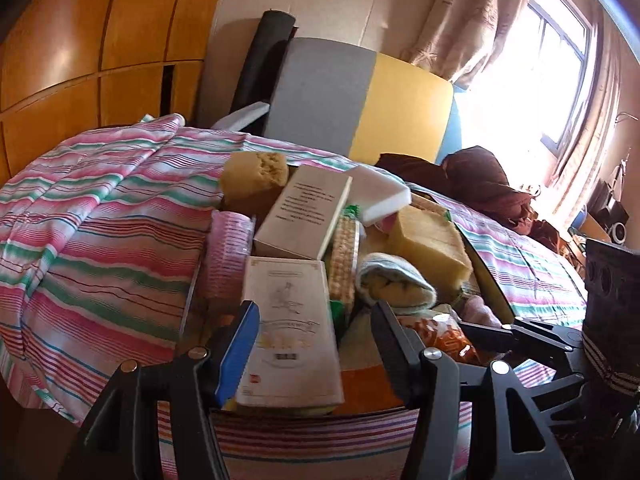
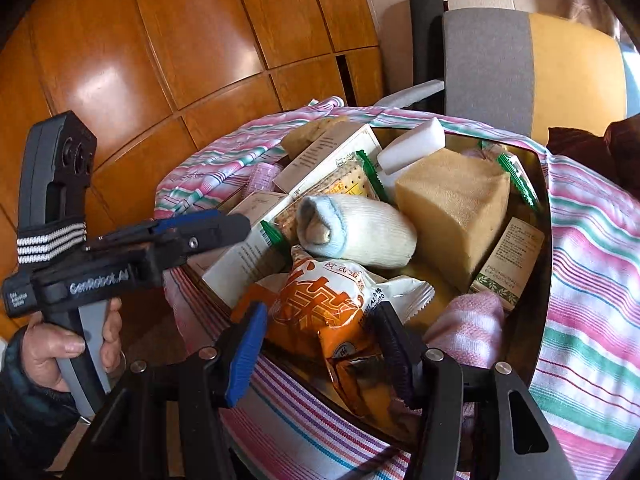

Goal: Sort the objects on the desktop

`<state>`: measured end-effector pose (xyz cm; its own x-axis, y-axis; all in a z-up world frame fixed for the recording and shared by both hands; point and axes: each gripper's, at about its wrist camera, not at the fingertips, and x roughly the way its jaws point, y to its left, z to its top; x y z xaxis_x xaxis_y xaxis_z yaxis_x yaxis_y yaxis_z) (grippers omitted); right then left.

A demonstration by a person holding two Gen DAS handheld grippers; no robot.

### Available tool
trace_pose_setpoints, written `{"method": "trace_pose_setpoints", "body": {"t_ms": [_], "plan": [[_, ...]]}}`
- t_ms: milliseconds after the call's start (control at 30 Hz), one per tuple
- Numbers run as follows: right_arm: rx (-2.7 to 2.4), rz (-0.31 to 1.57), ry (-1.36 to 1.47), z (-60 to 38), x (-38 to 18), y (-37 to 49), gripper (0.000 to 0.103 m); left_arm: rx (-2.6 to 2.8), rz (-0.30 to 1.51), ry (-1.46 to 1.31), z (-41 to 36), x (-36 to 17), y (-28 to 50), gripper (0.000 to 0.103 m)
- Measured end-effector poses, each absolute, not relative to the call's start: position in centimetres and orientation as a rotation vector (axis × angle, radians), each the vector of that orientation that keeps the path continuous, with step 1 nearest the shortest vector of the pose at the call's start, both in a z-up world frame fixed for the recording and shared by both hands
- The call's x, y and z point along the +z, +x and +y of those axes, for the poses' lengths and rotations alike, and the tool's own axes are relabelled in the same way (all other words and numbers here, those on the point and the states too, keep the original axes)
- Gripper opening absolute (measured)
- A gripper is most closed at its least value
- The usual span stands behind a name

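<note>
A dark-rimmed tray (image 2: 538, 264) on the bed is heaped with small objects. They include a cream box (image 1: 290, 332), an orange snack packet (image 2: 320, 312), a rolled white sock (image 2: 360, 232), a yellow sponge block (image 2: 456, 208), a white foam block (image 2: 412, 144) and cracker packs (image 2: 348, 184). My left gripper (image 1: 316, 312) is open, its fingers straddling the cream box, the blue pad close to the box's left edge. My right gripper (image 2: 322, 312) is open on either side of the orange packet. A hand (image 2: 72, 344) holds the left gripper (image 2: 224, 222) in the right wrist view.
The tray rests on a pink, green and white striped quilt (image 1: 100, 220). Behind it stand a grey and yellow chair (image 1: 360, 100) and wooden cabinet doors (image 2: 160, 60). Brown clothing (image 1: 480, 184) lies to the right, under a bright curtained window (image 1: 540, 60). A pink cloth (image 2: 468, 320) fills the tray's near corner.
</note>
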<state>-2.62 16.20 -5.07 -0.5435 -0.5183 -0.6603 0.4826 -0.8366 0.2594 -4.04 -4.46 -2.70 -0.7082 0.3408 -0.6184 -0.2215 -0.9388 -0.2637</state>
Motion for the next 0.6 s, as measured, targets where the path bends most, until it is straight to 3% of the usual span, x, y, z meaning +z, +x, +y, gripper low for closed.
{"method": "trace_pose_setpoints", "body": {"t_ms": [367,600], "plan": [[-2.447,-0.120,0.909,17.7,-3.6,-1.0,0.060,2.607,-0.226,-0.966,-3.7,-2.1,-4.6,0.059],[-2.512,-0.139,0.877,18.6,-2.9,-0.5,0.066,2.642,-0.275,-0.973,-4.8,0.4,-10.9,0.059]]}}
